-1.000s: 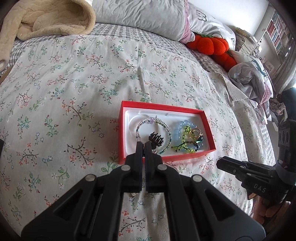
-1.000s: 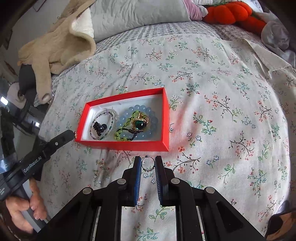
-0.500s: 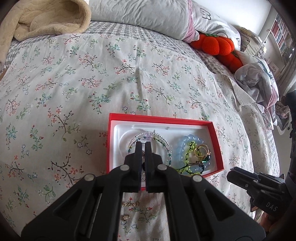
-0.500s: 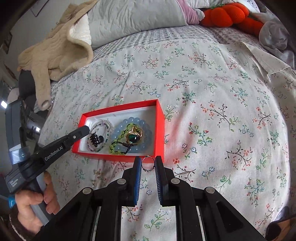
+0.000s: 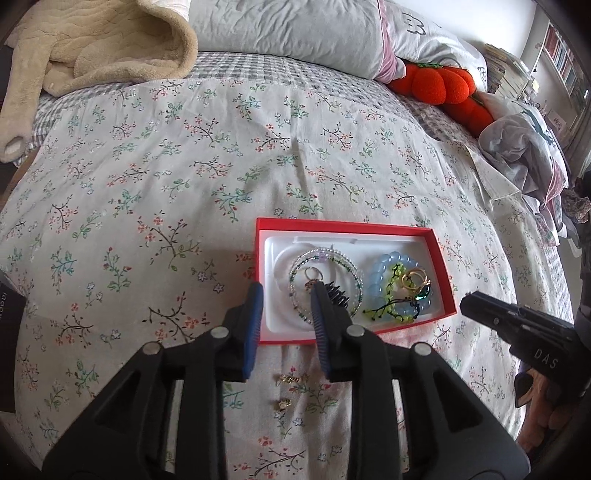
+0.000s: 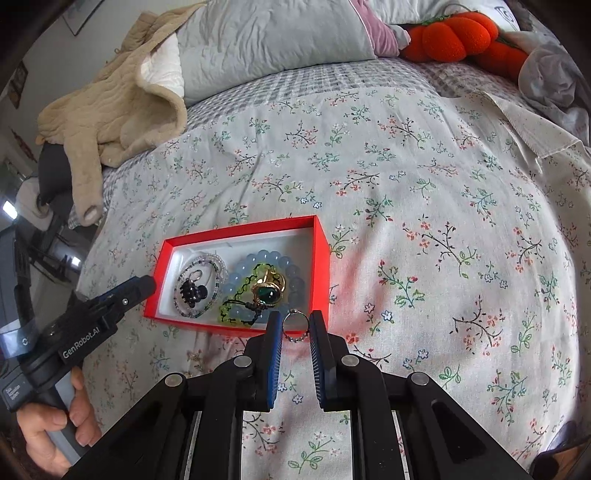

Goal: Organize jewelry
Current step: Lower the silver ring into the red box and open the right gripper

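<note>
A red box (image 5: 439,258) (image 6: 321,240) with a white liner sits on the floral bedspread. It holds a clear beaded bracelet (image 5: 343,258), a small silver ring (image 5: 314,273), a black hair claw (image 5: 338,297), a blue bead bracelet (image 5: 391,258), a green cord bracelet and a gold ring with a green stone (image 6: 267,291). My left gripper (image 5: 286,295) is open over the box's near left corner. My right gripper (image 6: 295,323) is shut on a thin silver ring (image 6: 295,325) at the box's near right corner.
Two small gold pieces (image 5: 291,378) (image 5: 282,404) lie on the bedspread just in front of the box. A beige fleece garment (image 5: 92,48), grey pillows (image 5: 288,29) and an orange plush (image 5: 439,85) lie at the head of the bed. Crumpled clothes (image 5: 524,147) lie at right.
My left gripper has opened over the box, and a small silver ring now lies inside the beaded bracelet. My right gripper has carried its ring closer to the box.
</note>
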